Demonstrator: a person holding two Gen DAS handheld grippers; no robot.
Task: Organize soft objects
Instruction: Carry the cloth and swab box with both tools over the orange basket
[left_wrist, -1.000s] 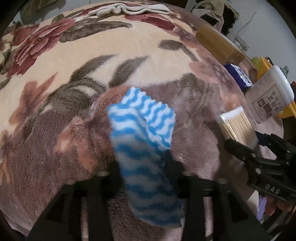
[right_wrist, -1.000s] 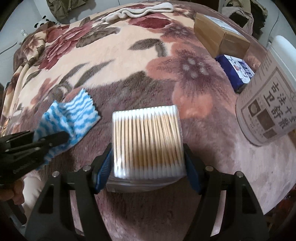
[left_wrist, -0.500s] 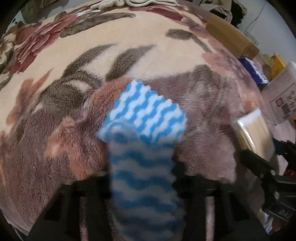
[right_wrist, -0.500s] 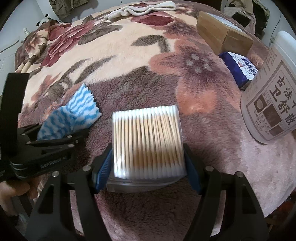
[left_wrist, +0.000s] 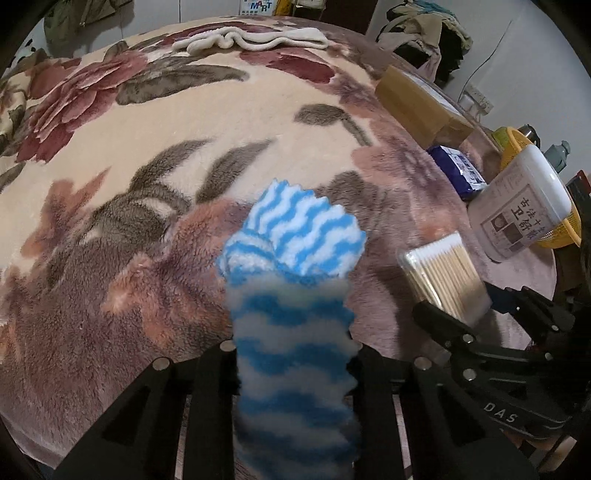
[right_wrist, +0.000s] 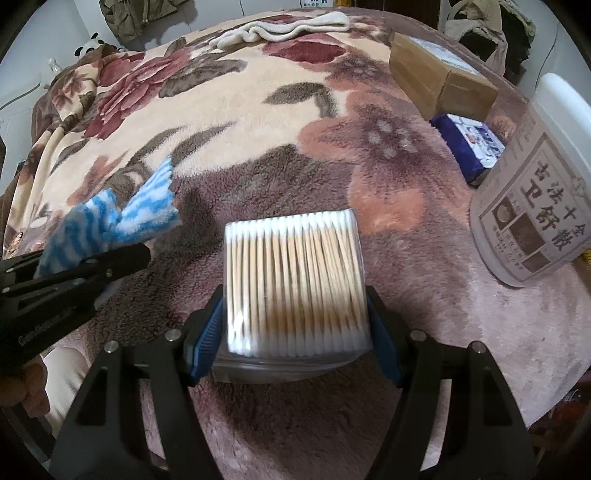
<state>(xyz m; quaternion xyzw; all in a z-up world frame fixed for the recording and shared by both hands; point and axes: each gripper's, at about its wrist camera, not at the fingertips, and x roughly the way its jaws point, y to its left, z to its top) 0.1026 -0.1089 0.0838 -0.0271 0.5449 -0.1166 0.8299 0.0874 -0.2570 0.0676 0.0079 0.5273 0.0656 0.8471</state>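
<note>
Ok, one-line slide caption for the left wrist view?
Left gripper pinches a blue-and-white striped cloth above the floral blanket.

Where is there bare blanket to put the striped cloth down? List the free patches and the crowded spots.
Free: the wide cream middle of the blanket, between the blue striped cloth and the white towel. Crowded: the right edge, with the cardboard boxes, blue packet, white jar and cotton swab box.

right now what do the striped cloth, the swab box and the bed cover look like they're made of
Striped cloth: fluffy blue and white microfibre or fleece, by its fuzzy pile and limp folds; matte.
Swab box: clear glossy hard plastic, probably; the swabs show through, pale wooden-looking sticks with white cotton tips.
Bed cover: thick plush fleece with a floral print; tufted nap visible.
</note>
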